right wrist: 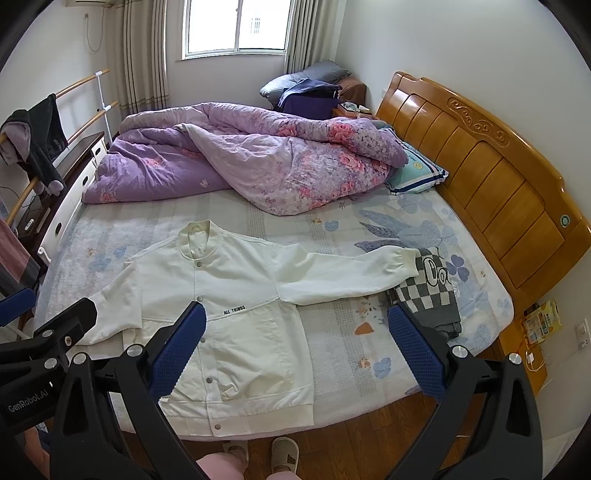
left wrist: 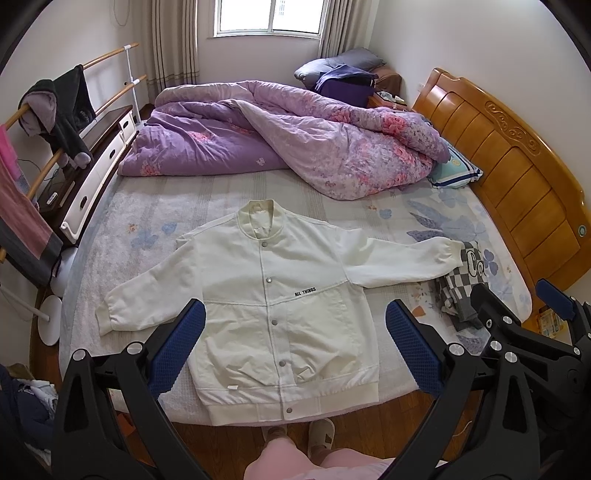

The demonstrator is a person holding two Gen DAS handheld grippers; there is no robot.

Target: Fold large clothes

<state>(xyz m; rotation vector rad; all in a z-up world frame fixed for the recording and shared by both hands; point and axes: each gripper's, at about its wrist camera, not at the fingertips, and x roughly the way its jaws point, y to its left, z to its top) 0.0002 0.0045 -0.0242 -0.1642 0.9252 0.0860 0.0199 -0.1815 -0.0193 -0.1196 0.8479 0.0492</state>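
The jacket point(left wrist: 273, 306) lay flat and face up on the near half of the bed point(left wrist: 207, 199), snapped shut down the front, collar toward the quilt point(left wrist: 295, 147) and hem at the bed's near edge. It was white, with "ALL THINGS" printed in small dark letters on the chest. Both sleeves were spread outward. The one toward the headboard point(left wrist: 509, 173) reached farthest, and its cuff lay on a checkered garment point(right wrist: 432, 291) bunched on the sheet. The other sleeve angled down toward the bed's edge on the dresser side.

The left gripper point(left wrist: 295, 347) hung above the jacket's lower half, touching nothing; its blue pads point(left wrist: 177, 347) stood wide apart. The right gripper point(right wrist: 297, 347) hovered just beside it, toward the headboard, above the jacket's side and bare sheet; its pads point(right wrist: 417, 354) were equally spread and empty. Each showed at the edge of the other's view.

Beyond the jacket, the purple floral quilt was heaped across the far half of the bed, with a blue-trimmed pillow point(left wrist: 456, 170) tucked at its headboard end. Dark bedding point(left wrist: 343, 70) was piled in the corner below the window point(left wrist: 269, 16). A dresser point(left wrist: 92, 166) stood along the bed's other side, and a rack point(left wrist: 55, 110) with hanging clothes behind it. The person's slippers point(right wrist: 284, 454) and pink trouser legs showed on the wood floor at the bed's near edge.
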